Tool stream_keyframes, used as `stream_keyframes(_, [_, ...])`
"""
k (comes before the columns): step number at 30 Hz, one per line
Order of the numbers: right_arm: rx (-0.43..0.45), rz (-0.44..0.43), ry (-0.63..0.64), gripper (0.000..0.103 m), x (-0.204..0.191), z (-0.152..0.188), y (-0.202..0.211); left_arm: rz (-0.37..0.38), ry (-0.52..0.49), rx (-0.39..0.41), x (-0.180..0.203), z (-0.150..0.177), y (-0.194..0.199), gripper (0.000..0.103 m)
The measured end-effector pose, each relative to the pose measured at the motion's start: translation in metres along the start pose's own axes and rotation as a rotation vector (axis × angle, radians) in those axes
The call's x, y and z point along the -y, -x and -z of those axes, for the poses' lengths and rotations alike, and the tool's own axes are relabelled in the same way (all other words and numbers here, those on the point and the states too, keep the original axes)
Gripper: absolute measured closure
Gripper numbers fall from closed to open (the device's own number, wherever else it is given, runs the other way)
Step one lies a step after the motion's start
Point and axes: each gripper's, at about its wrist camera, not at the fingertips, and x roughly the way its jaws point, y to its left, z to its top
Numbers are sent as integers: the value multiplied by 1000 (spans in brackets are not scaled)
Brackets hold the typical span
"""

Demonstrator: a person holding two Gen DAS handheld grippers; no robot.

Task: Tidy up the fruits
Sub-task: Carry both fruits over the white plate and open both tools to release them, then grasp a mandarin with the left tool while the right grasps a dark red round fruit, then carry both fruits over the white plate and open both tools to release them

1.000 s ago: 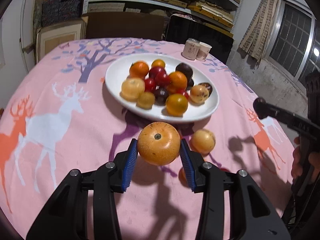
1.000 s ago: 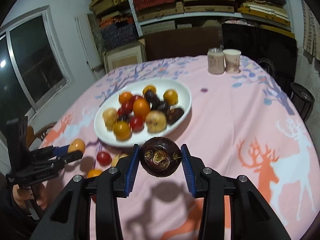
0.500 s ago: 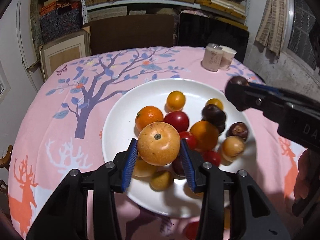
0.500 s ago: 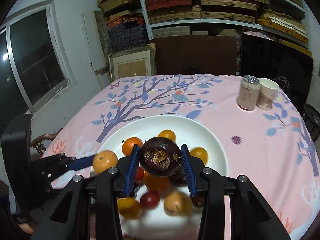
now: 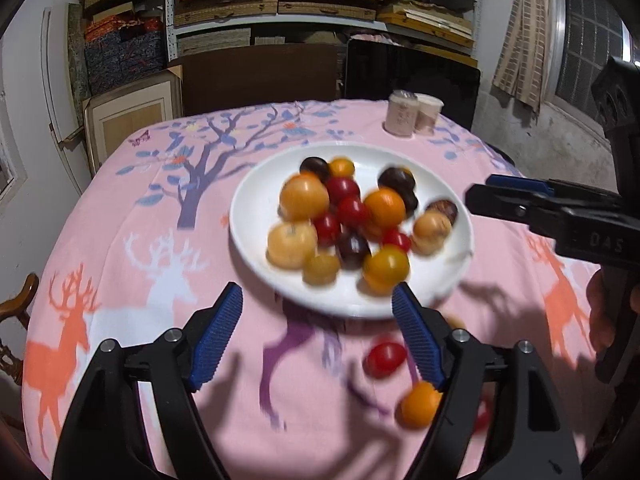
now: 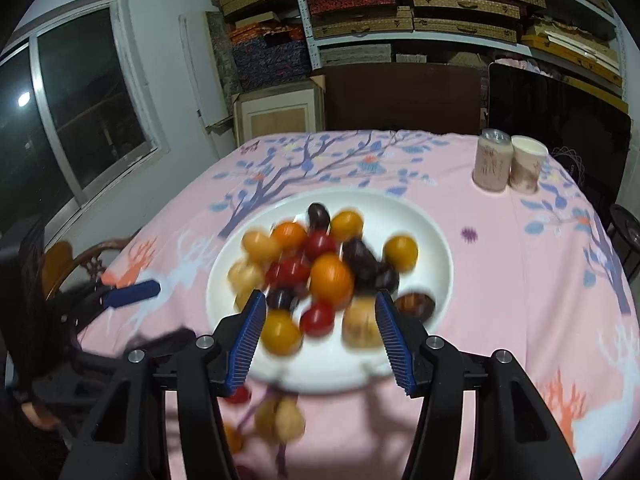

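A white plate point(image 5: 256, 216) point(image 6: 434, 248) on the pink tablecloth holds a pile of orange, yellow, red and dark purple fruits point(image 5: 348, 216) point(image 6: 320, 268). My left gripper point(image 5: 318, 320) is open and empty, above the plate's near edge. My right gripper point(image 6: 320, 320) is open and empty, above the plate's near side; it also shows at the right of the left wrist view point(image 5: 520, 204). Loose fruits lie on the cloth in front of the plate: a red one point(image 5: 384, 358), an orange one point(image 5: 420, 404) and a yellow one point(image 6: 284, 420).
A can point(image 6: 490, 164) and a paper cup point(image 6: 526, 168) stand at the table's far right. Shelves with boxes and a dark screen stand behind the table. A wooden chair point(image 5: 16, 304) is at the left edge.
Both grippers opened and pulled back from above the plate. The yellow-orange fruit left my left gripper and the dark purple fruit left my right gripper; both now lie on the plate.
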Motion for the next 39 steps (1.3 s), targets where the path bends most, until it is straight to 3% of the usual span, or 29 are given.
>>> stream_keyframes(5, [-73,-59,3,43,-16,65,18,13,34,-54,0,46,13,25])
stream_keyframes(11, [-159,-84,90,42,-51,115,15,2,102,-87,-10,73,17,25])
stream_keyframes(15, [-181,-64,121,42,-65,117,4,-6,103,-87,-9,77,24,25])
stream_keyframes(17, [-196,-73,112,64,-66,115,-3,-6,97,-93,-7,79,25,25])
stream_keyframes(22, [-166,-83,71,65,-56,114,5,11,49,-111,6,79,23,25])
stream_keyframes(26, [-79,-39,-43,64,-19,115,24,41,-14,-105,31,72,19,25])
stream_keyframes(30, [-54,0,-148,64,14,119,33,23,-72,-108,62,61,5,25])
stream_keyframes(31, [-52,3,-160,64,19,120,34,11,-88,-105,68,60,1,26])
stream_keyframes(34, [-50,2,-170,64,25,124,37,23,-107,-159,79,60,-19,67])
stream_keyframes(39, [-48,-14,-161,64,23,125,37,49,-91,-117,76,59,-11,67])
